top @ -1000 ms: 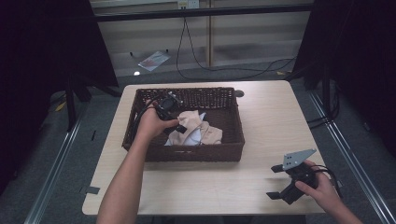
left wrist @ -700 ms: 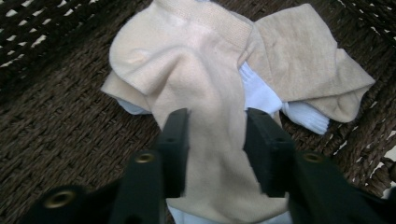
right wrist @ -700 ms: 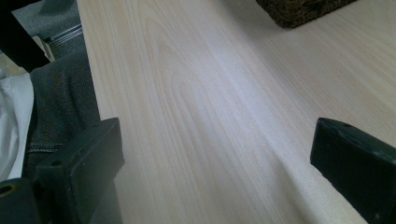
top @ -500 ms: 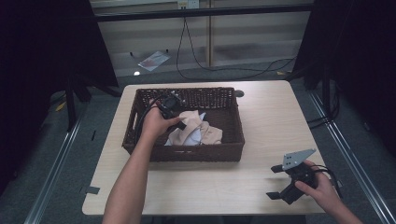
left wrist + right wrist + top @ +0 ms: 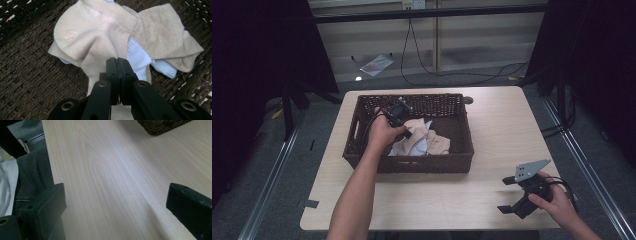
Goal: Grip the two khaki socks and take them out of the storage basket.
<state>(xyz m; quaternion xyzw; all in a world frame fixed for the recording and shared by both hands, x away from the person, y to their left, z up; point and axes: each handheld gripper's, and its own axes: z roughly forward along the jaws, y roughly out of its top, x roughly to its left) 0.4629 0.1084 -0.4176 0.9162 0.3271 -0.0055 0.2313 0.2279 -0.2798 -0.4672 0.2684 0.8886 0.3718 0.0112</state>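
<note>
A dark wicker basket (image 5: 412,165) in the middle of the table holds a small heap of socks. On top lies a beige sock (image 5: 95,32), beside it a second beige sock (image 5: 162,32) and a white sock (image 5: 137,57) underneath. My left gripper (image 5: 117,61) reaches down into the basket (image 5: 30,82). Its jaws have just been closing and now stand pressed together on a pinch of the top beige sock (image 5: 419,137), whose folds run to the tips. In the high view the left gripper (image 5: 406,131) is at the heap's left side. My right gripper (image 5: 506,195) rests open on the table at the front right.
The wooden table (image 5: 492,120) has bare room right of the basket and along the front edge (image 5: 105,175). A corner of the basket (image 5: 160,126) is far ahead of the right gripper (image 5: 115,202). Cables and a dark frame stand on the floor beyond the table.
The left hand has shifted slightly over the socks inside the basket. The right hand and its gripper have not moved.
</note>
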